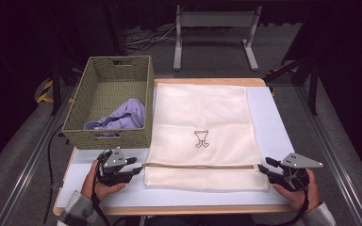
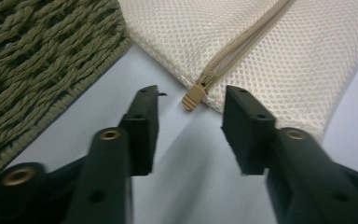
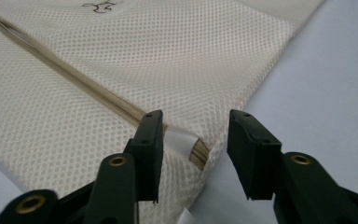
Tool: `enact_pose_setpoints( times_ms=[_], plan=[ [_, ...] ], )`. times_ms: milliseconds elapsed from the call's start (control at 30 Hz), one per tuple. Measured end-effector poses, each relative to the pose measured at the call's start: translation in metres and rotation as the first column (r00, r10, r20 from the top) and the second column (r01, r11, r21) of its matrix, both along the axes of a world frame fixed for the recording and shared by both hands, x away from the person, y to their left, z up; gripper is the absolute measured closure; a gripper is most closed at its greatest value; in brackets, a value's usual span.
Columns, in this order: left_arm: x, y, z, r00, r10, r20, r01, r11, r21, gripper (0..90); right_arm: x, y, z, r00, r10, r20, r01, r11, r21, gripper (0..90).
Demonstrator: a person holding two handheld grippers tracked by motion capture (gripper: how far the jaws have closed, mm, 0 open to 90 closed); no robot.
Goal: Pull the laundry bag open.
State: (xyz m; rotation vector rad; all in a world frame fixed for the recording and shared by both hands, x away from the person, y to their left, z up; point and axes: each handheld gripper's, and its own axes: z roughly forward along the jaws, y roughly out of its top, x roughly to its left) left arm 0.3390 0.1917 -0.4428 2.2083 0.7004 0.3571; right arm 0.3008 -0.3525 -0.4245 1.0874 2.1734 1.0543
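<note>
A cream mesh laundry bag (image 1: 202, 127) lies flat on the table, its zipper (image 1: 200, 165) running across near the front edge. My left gripper (image 1: 135, 167) stands open at the bag's left end; in the left gripper view the tan zipper pull (image 2: 193, 96) lies just beyond the open jaws of that gripper (image 2: 191, 100). My right gripper (image 1: 263, 168) is open at the bag's right edge. In the right gripper view the zipper's end (image 3: 193, 149) with a white tab sits between the jaws of the gripper (image 3: 196, 128), untouched.
A woven olive basket (image 1: 136, 70) stands at the table's left rear, holding a lilac cloth (image 1: 122, 117). Its wall (image 2: 37, 70) is close to my left gripper. Bare table (image 1: 273, 122) lies right of the bag. A grey stand (image 1: 214, 28) is on the floor beyond.
</note>
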Motion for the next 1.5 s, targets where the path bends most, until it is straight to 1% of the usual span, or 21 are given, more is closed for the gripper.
enact_pose_setpoints(
  times_ms=[100, 200, 233, 267, 333, 400, 467, 500, 667, 733, 800, 867, 900, 933, 1033, 1100, 1133, 1200, 1333, 1433, 1500],
  plan=[
    [-0.004, 0.003, -0.001, 0.9995, 0.032, 0.004, -0.032, 0.9994, -0.013, 42.0, 0.001, 0.006, 0.001, 0.9996, 0.027, 0.011, -0.027, 0.9995, -0.015, 44.8],
    [-0.008, 0.005, -0.001, 0.9978, 0.064, 0.013, -0.064, 0.9978, -0.018, 34.0, 0.0, 0.01, 0.003, 0.9987, 0.044, 0.025, -0.044, 0.9988, -0.022, 39.3],
    [-0.008, 0.005, -0.001, 0.9978, 0.064, 0.013, -0.064, 0.9978, -0.018, 28.7, 0.0, 0.01, 0.003, 0.9987, 0.044, 0.025, -0.044, 0.9988, -0.022, 39.3],
    [-0.009, 0.006, -0.001, 0.9957, 0.092, 0.014, -0.091, 0.9958, -0.01, 24.4, 0.001, 0.013, 0.005, 0.9984, 0.047, 0.033, -0.046, 0.9988, -0.019, 35.3],
    [-0.012, 0.011, -0.001, 0.9901, 0.14, 0.013, -0.139, 0.9897, -0.034, 19.2, 0.001, 0.015, 0.006, 0.9982, 0.045, 0.04, -0.045, 0.9988, -0.019, 31.7],
    [-0.014, 0.013, -0.002, 0.9864, 0.164, 0.014, -0.163, 0.9855, -0.046, 15.9, 0.002, 0.018, 0.007, 0.9983, 0.039, 0.044, -0.038, 0.9989, -0.028, 28.3],
    [-0.016, 0.014, -0.003, 0.9838, 0.179, 0.017, -0.177, 0.9826, -0.055, 13.6, 0.003, 0.022, 0.007, 0.9976, 0.053, 0.045, -0.051, 0.9981, -0.035, 26.0],
    [-0.016, 0.014, -0.003, 0.9838, 0.179, 0.017, -0.177, 0.9826, -0.055, 12.6, 0.003, 0.022, 0.007, 0.9976, 0.053, 0.045, -0.051, 0.9981, -0.035, 26.0],
    [-0.023, 0.011, -0.004, 0.9806, 0.194, 0.028, -0.192, 0.9799, -0.054, 9.7, 0.008, 0.041, 0.011, 0.9933, 0.101, 0.056, -0.098, 0.9939, -0.05, 21.9],
    [-0.023, 0.011, -0.004, 0.9801, 0.196, 0.029, -0.195, 0.9794, -0.053, 9.1, 0.011, 0.053, 0.014, 0.9896, 0.131, 0.06, -0.127, 0.9896, -0.068, 22.1],
    [-0.023, 0.012, -0.005, 0.9802, 0.196, 0.028, -0.195, 0.9798, -0.045, 9.1, 0.015, 0.064, 0.014, 0.9863, 0.156, 0.053, -0.153, 0.9863, -0.063, 23.7],
    [-0.023, 0.012, -0.006, 0.9782, 0.206, 0.026, -0.206, 0.9785, -0.003, 9.8, 0.019, 0.075, 0.014, 0.9825, 0.181, 0.043, -0.178, 0.9811, -0.077, 25.2],
    [-0.023, 0.012, -0.007, 0.9778, 0.209, 0.018, -0.209, 0.9779, -0.014, 9.6, 0.02, 0.079, 0.013, 0.9805, 0.193, 0.038, -0.189, 0.9782, -0.086, 25.7],
    [-0.023, 0.013, -0.007, 0.9778, 0.209, 0.017, -0.209, 0.9779, -0.01, 9.6, 0.023, 0.086, 0.012, 0.977, 0.212, 0.028, -0.208, 0.9735, -0.095, 25.8],
    [-0.024, 0.014, -0.007, 0.9773, 0.211, 0.017, -0.211, 0.9774, -0.016, 9.7, 0.031, 0.101, 0.009, 0.9685, 0.249, 0.009, -0.247, 0.9644, -0.096, 28.1],
    [-0.026, 0.015, -0.007, 0.9782, 0.207, 0.012, -0.207, 0.9783, -0.005, 10.0, 0.037, 0.11, 0.009, 0.9631, 0.269, -0.002, -0.268, 0.9595, -0.085, 28.1],
    [-0.026, 0.015, -0.007, 0.9782, 0.207, 0.012, -0.207, 0.9783, -0.005, 10.1, 0.037, 0.11, 0.009, 0.9631, 0.269, -0.002, -0.268, 0.9595, -0.085, 28.1],
    [-0.028, 0.017, -0.008, 0.9782, 0.207, 0.009, -0.207, 0.9783, -0.003, 10.2, 0.044, 0.119, 0.009, 0.9588, 0.284, -0.01, -0.284, 0.9555, -0.081, 28.1],
    [-0.033, 0.02, -0.008, 0.9765, 0.215, 0.01, -0.215, 0.9764, -0.017, 10.4, 0.054, 0.137, 0.006, 0.9477, 0.318, -0.031, -0.319, 0.9457, -0.062, 27.2],
    [-0.035, 0.022, -0.009, 0.9755, 0.22, 0.006, -0.22, 0.9752, -0.029, 10.3, 0.058, 0.147, 0.003, 0.9426, 0.33, -0.049, -0.333, 0.9399, -0.074, 26.6],
    [-0.036, 0.023, -0.008, 0.9758, 0.218, 0.014, -0.218, 0.9757, -0.025, 10.4, 0.061, 0.152, 0.001, 0.9393, 0.339, -0.056, -0.342, 0.9364, -0.078, 26.6]
  ],
)
